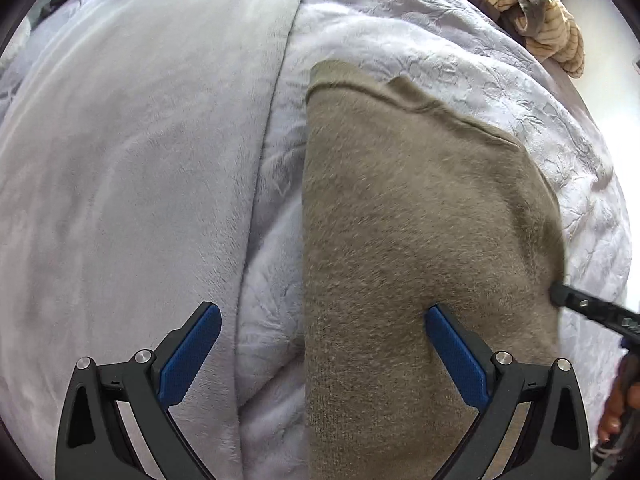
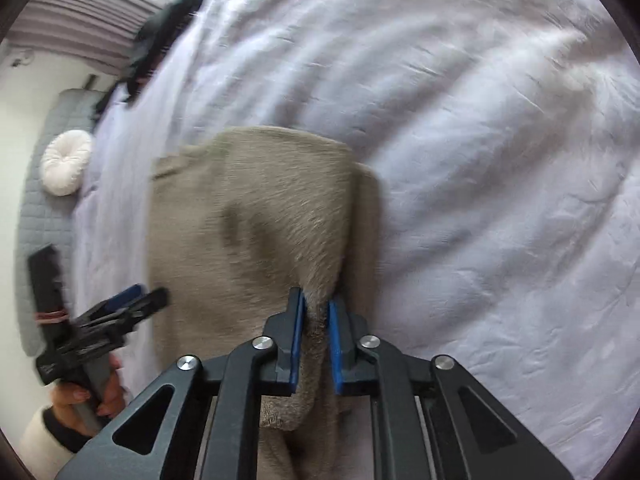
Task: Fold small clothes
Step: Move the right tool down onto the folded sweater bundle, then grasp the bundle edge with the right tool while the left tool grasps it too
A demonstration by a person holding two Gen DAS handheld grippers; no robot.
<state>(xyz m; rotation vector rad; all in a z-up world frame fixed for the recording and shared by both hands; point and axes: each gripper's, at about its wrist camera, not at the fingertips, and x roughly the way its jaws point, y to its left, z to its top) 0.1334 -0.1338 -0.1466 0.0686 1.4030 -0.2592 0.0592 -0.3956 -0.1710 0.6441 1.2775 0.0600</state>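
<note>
A taupe fuzzy garment lies on a pale lavender bedspread. My left gripper is open just above the garment's left edge, its right blue pad over the cloth, its left pad over the bedspread. My right gripper is shut on a bunched fold of the garment at its near right side. The right gripper's tip shows at the garment's right edge in the left wrist view. The left gripper shows at the garment's left edge in the right wrist view.
A cream and brown patterned cloth lies at the bed's far right corner. A round white cushion sits on a grey quilted mat beside the bed. Dark clothing lies at the far bed edge.
</note>
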